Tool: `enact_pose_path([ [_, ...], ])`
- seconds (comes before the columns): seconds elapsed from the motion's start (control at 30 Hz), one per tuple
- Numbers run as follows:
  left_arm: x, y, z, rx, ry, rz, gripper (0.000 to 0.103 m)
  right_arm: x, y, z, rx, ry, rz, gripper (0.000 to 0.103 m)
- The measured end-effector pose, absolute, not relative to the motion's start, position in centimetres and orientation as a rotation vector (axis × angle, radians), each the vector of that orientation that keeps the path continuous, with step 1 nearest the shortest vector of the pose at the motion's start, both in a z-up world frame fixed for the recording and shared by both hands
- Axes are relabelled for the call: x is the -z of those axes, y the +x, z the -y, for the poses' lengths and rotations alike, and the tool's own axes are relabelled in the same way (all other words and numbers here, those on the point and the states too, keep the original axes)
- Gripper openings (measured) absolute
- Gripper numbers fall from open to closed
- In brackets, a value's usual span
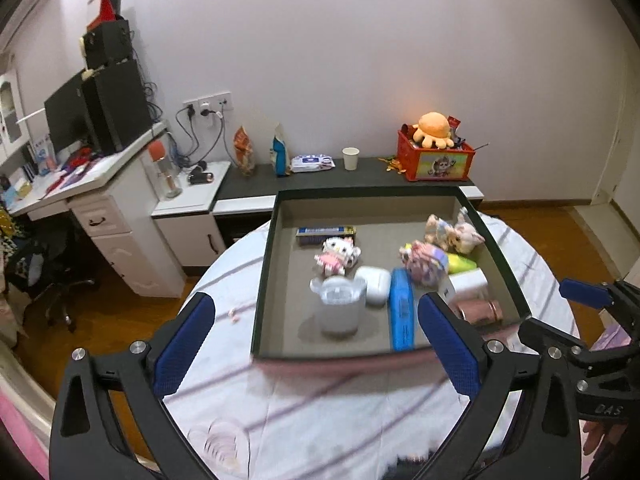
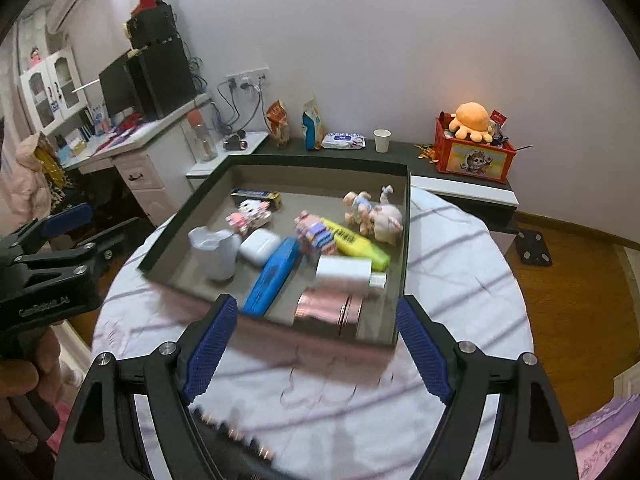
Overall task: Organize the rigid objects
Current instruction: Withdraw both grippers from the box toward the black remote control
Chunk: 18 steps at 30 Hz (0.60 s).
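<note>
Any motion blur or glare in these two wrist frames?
Left wrist: the box's near edge and the tablecloth are smeared, the far wall sharp; strong fisheye bending. Right wrist: the white bottle and near tablecloth are blurred. Both views: warm glow on the wall above the orange plush; no harsh glare.

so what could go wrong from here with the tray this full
The tray sits near the round table's edge on a loose cloth, so a nudge from the open right gripper might slide it. Items are packed tight: reaching for the pink tin could knock the white box or blue case.
</note>
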State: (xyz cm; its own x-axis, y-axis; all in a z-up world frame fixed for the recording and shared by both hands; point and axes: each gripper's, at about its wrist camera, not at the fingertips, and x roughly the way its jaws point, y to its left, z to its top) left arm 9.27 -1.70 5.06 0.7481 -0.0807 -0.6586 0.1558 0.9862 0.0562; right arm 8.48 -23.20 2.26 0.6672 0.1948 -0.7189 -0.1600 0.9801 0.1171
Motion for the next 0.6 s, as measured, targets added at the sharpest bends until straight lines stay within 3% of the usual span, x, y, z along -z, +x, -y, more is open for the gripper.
enact_pose_path([
  [0.6,-5.8,-0.9,1.4,0.099,0.095,-0.656,0.102,0.7,-0.2,23.0,-0.256,0.085,-0.871,0.083],
])
